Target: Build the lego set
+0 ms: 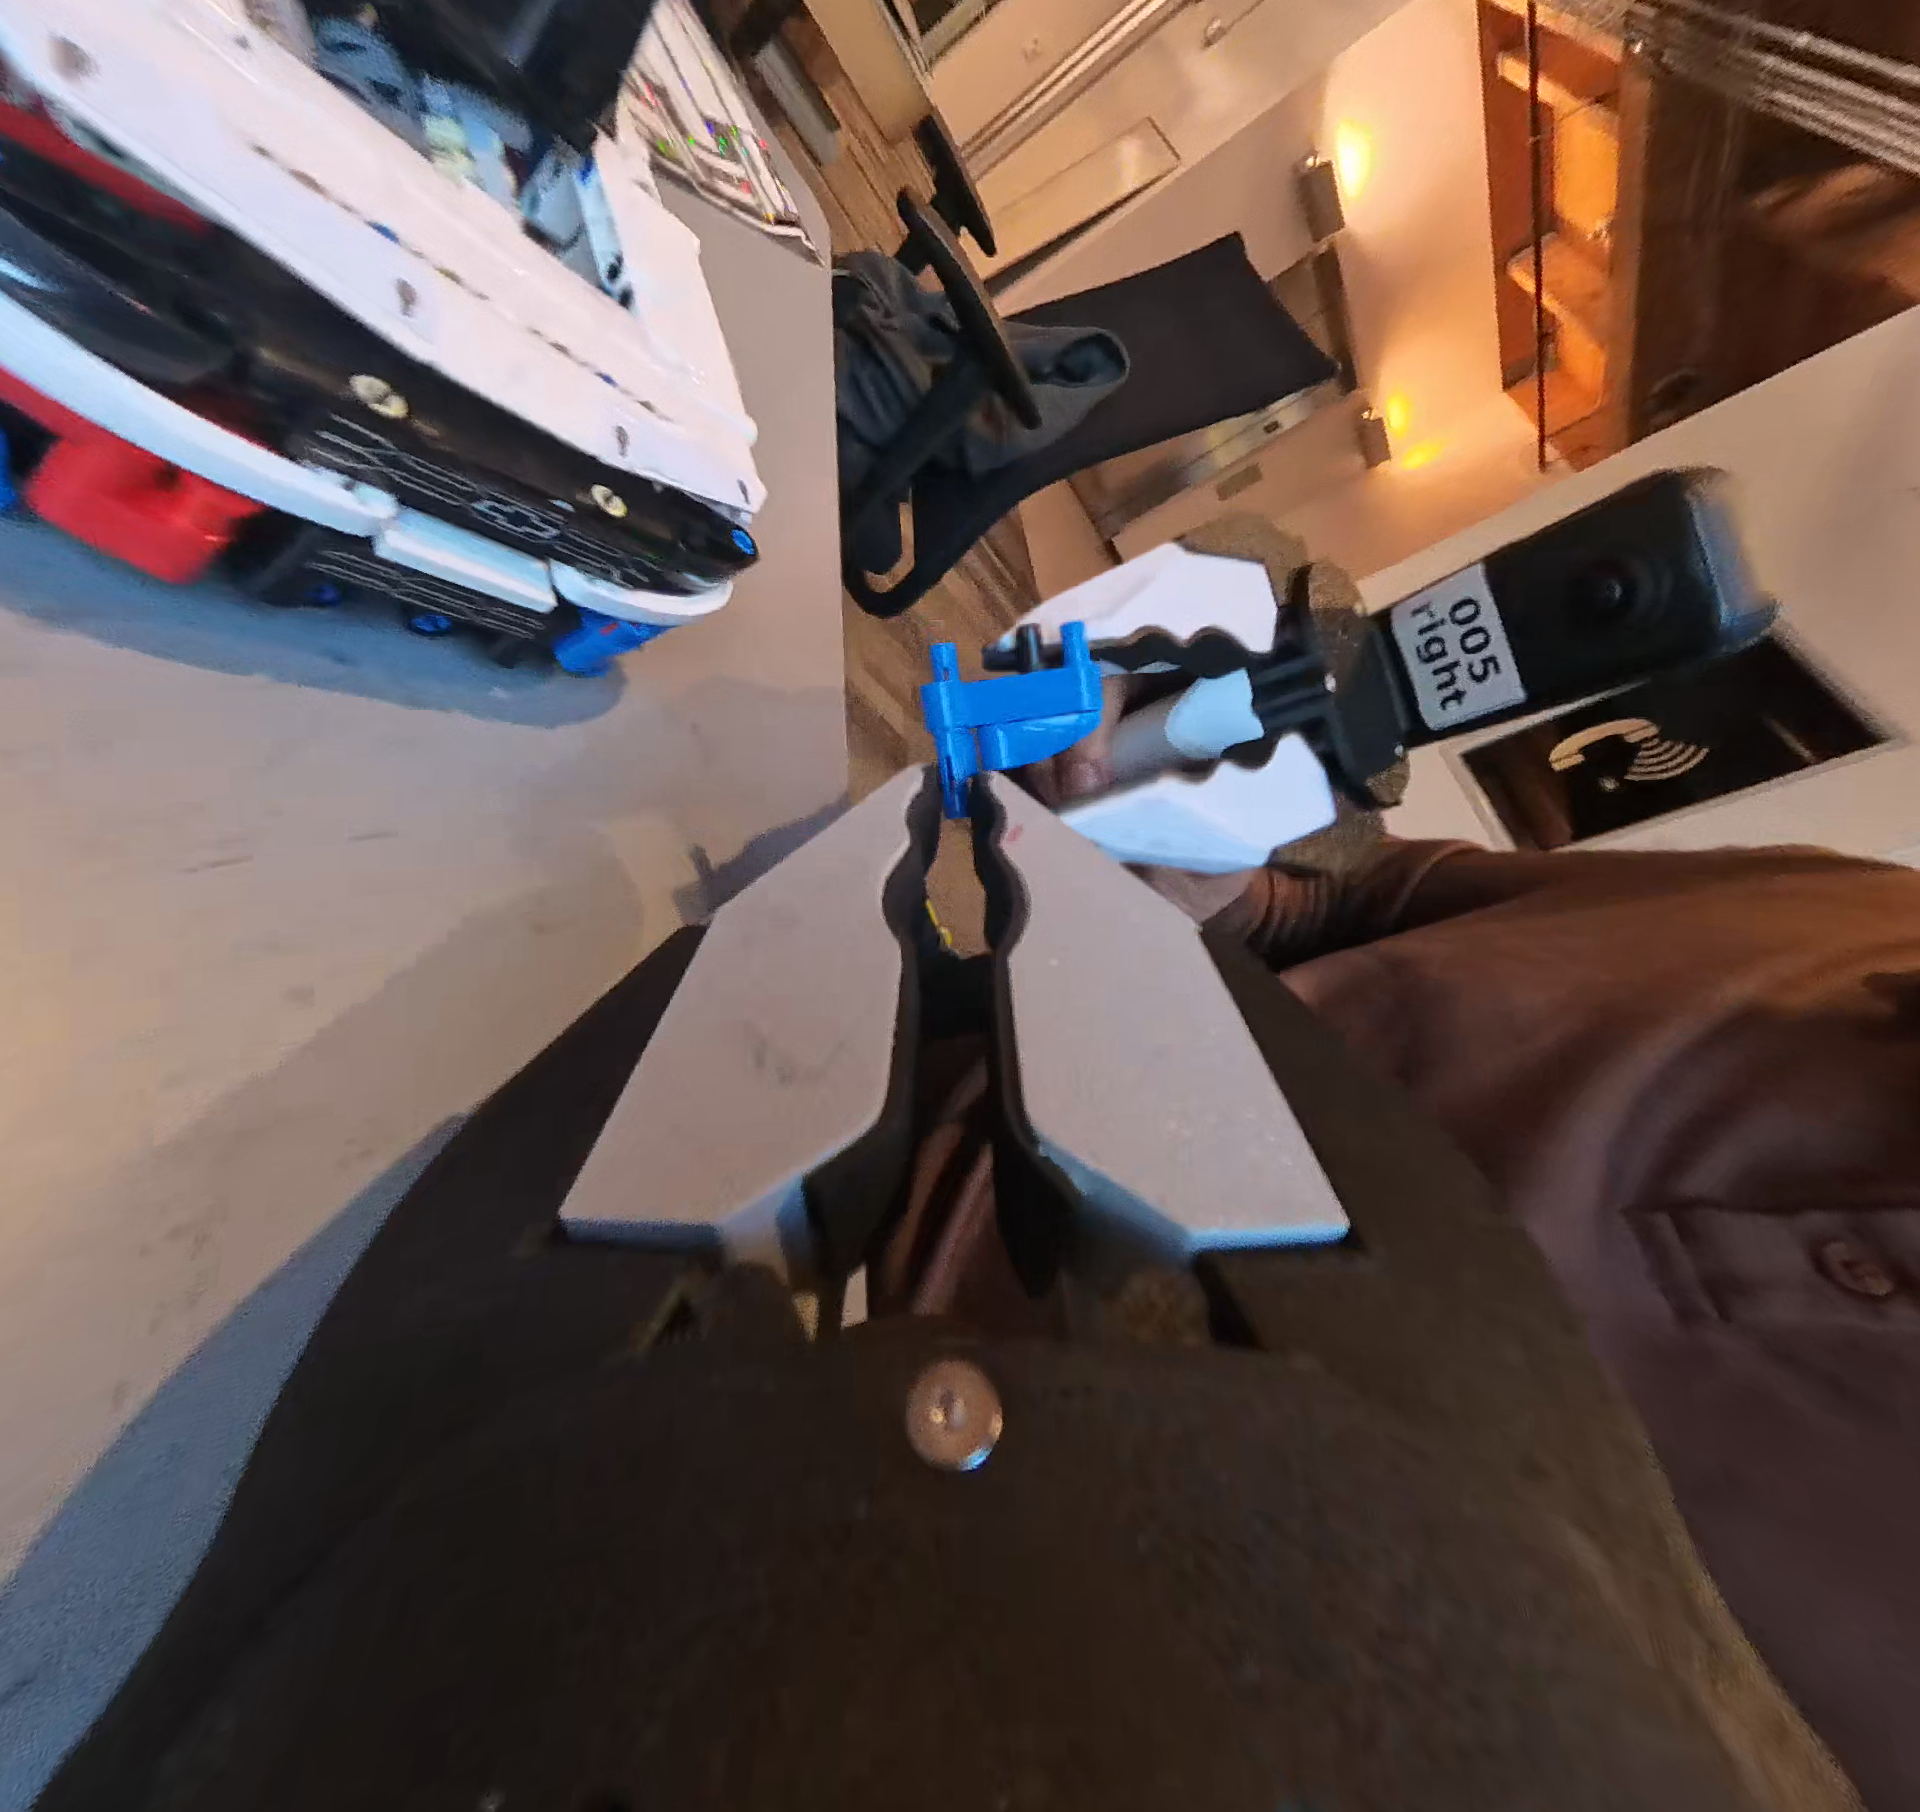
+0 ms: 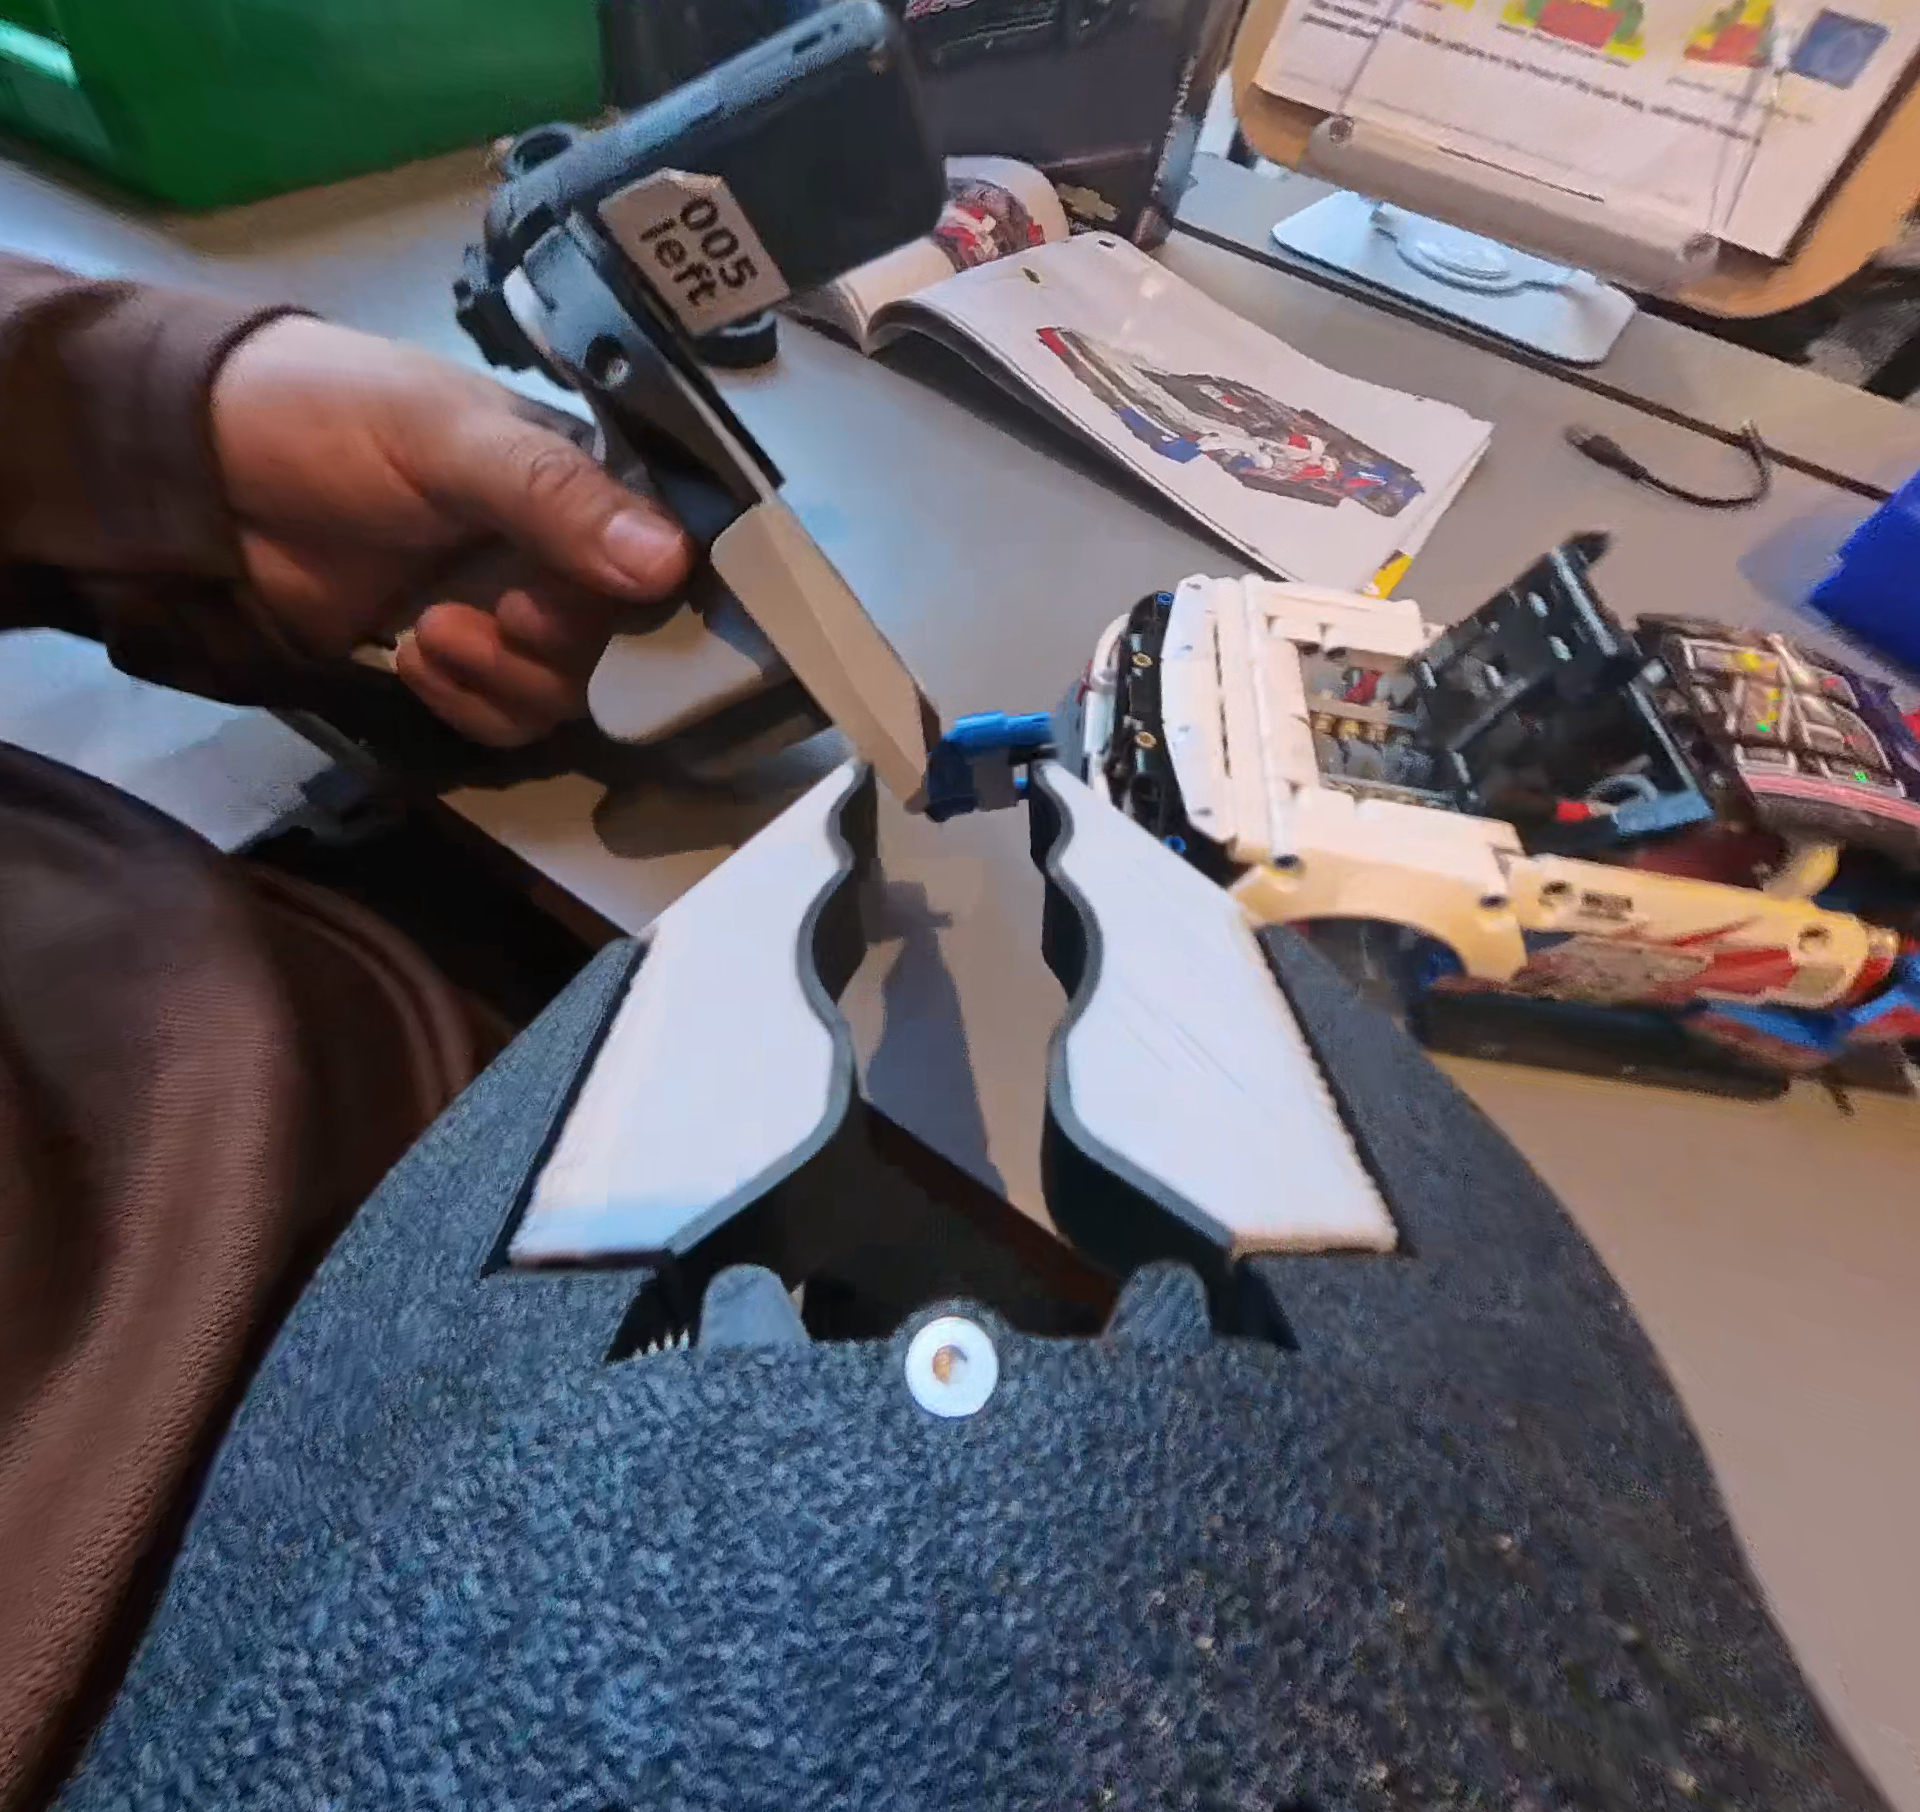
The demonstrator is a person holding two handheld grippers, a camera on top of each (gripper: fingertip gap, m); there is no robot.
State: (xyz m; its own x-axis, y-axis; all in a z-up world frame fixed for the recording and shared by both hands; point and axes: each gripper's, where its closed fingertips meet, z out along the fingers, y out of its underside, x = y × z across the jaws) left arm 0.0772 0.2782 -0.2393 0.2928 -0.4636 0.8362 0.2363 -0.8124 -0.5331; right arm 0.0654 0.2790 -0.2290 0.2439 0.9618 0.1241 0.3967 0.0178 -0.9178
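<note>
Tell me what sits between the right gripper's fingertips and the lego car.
In the right wrist view, the blue piece, pinched by the left gripper, sits there.

A big green box sits at the far corner of the grey table. A board with a paper sheet of little colour pictures leans on a silver stand. A thin black cable curls on the table near it. Something blue pokes in at the edge, too blurry to tell what. Off past the table there is a black office chair with a dark cloth over it. Warm orange lamps glow on the pale wall.
</note>
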